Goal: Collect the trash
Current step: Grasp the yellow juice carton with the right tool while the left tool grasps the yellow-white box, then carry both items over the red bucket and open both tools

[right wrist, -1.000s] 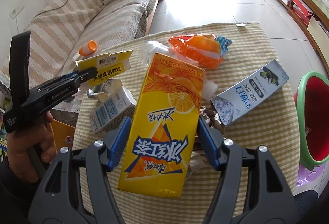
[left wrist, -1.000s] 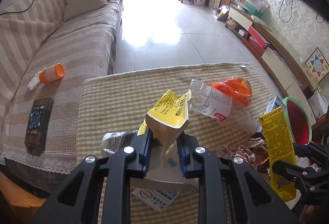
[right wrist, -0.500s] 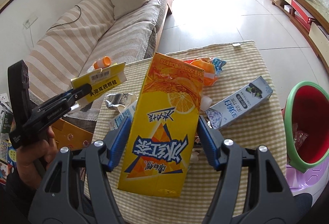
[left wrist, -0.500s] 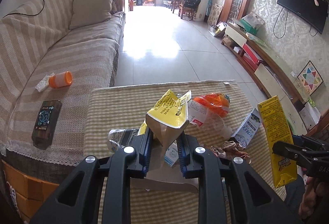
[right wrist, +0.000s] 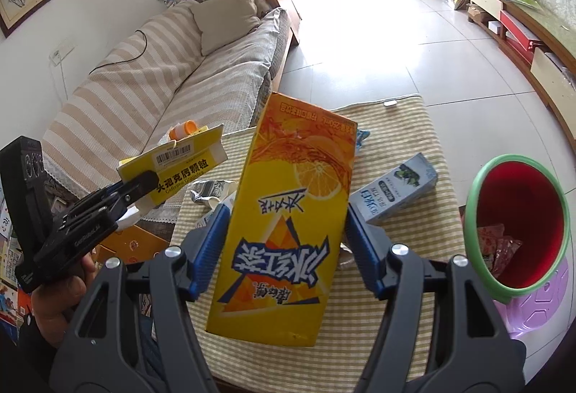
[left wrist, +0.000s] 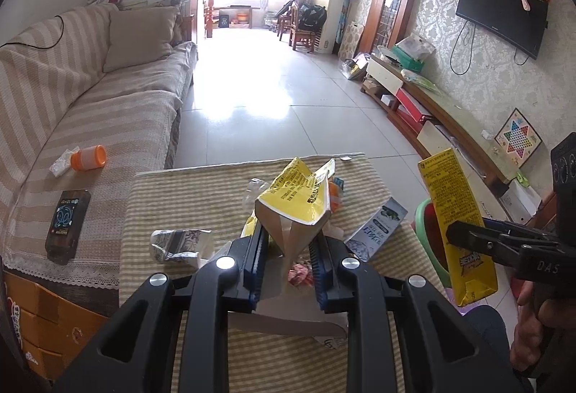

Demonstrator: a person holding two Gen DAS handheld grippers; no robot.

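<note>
- Both hands came up off the table [left wrist: 172,198] over the last second, each with a piece of trash, and the tabletop now sits lower in both views than it did.
- My left gripper [left wrist: 288,267] is squeezed nearly all the way in on the yellow box [left wrist: 295,209]. It's a flattened, torn-open thing, so there's barely any gap between the pads.
- My right gripper [right wrist: 286,249] sits about half open, clamped across the width of the juice carton [right wrist: 288,213], pads flat on both sides.
- Both pieces are clear of the cloth now, hanging over the near edge of the table.
- The bin [right wrist: 478,191] is off the table's right edge, mouth tilted my way, some wrappers already in it.
- Guessing the next bit is swinging the carton over there first since it's closer, then the box.
- Still on the table: the blue-grey carton [right wrist: 396,191] near the right edge and a crumpled silver wrapper [left wrist: 180,241] by the left edge. So we're not done yet.
</note>
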